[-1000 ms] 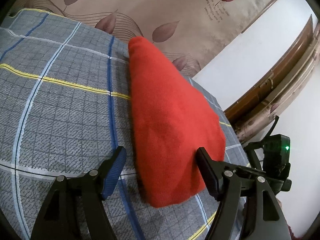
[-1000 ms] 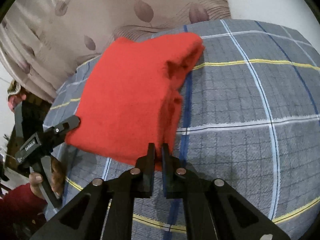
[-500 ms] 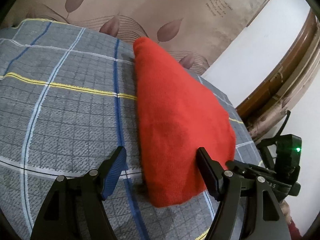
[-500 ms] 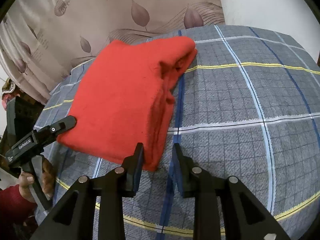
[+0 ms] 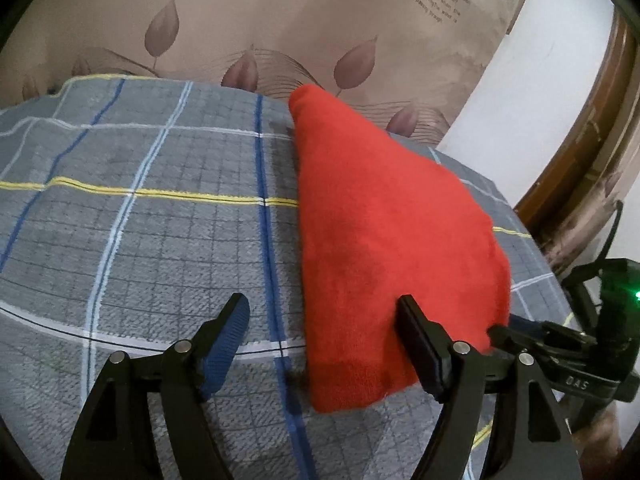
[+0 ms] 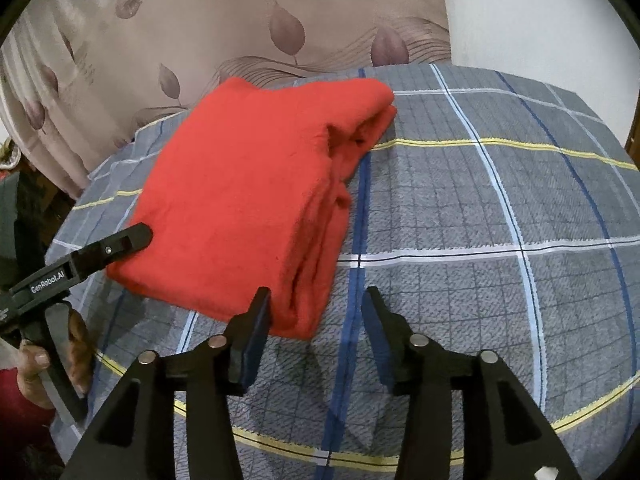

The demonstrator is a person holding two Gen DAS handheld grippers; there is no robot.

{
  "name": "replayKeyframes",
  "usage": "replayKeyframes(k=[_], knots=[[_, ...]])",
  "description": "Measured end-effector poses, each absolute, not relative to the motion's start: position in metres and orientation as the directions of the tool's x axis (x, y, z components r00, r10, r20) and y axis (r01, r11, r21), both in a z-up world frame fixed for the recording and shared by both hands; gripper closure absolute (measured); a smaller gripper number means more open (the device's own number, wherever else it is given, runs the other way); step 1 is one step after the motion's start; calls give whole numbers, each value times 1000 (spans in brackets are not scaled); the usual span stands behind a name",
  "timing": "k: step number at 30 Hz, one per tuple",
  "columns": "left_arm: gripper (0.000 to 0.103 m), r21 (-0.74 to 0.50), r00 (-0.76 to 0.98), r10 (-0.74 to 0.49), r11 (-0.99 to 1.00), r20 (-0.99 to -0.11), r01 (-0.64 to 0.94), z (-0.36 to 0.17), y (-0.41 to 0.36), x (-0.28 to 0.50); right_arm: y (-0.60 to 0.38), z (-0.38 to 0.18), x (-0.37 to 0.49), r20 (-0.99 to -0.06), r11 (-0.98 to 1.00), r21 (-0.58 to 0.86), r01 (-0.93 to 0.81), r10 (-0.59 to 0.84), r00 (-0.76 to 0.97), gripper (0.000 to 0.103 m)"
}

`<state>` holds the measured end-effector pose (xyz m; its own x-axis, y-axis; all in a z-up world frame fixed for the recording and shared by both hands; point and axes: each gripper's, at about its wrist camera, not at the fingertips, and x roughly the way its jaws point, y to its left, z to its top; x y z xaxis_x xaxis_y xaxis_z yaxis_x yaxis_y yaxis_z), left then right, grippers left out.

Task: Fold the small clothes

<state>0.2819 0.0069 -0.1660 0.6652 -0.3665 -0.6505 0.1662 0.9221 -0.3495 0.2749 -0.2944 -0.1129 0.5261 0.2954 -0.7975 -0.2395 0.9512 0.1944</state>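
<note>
A red folded cloth (image 5: 384, 240) lies flat on the grey plaid bedspread (image 5: 140, 220); in the right wrist view the cloth (image 6: 248, 192) shows its layered folded edges on the right side. My left gripper (image 5: 322, 320) is open, its jaws apart over the cloth's near corner, holding nothing. My right gripper (image 6: 316, 304) is open just in front of the cloth's near corner, holding nothing. The left gripper also shows at the left of the right wrist view (image 6: 132, 238), beside the cloth's left corner.
The plaid bedspread (image 6: 500, 220) stretches to the right of the cloth. A beige leaf-print curtain (image 5: 280, 20) hangs behind the bed. A white wall and a brown wooden frame (image 5: 588, 128) are at the right. The bed edge drops off near the cloth's left side.
My right gripper was shut on the cloth's near corner, then opened wide and drew back. The cloth settled flat. My left gripper stayed open and lifted back slightly.
</note>
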Motion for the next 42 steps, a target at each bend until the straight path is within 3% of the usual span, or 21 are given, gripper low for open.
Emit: replayKeyframes(k=[4,12,15,22,29,42], knots=[[24,-314,678,-333,936,-656,156,-164,4,280,-295,-112,275,-795,948,202,-245,305,525,51],[22,-299,684,-315,943,-658,146,-161,3,280,-289,-112,271,-797,946,188,-264,304,521,27],[21,-301,686,-315,943,-656,145,-160,4,279,-293,-109,267,-789,947,197,-255,307,532,26],[21,-228,721,-278,959,-634,169,-151,-3,271,-327,-97,264,-692,895,407,-183,433,578,25],[21,-101,746,-217,975,-630,198,-143,-15,271,-331,-99,285,-688,877,454,-159,458,563,25],[19,-78,754,-208,976,-623,204,-139,-11,284,-327,-103,311,-697,873,465,-147,463,548,25]])
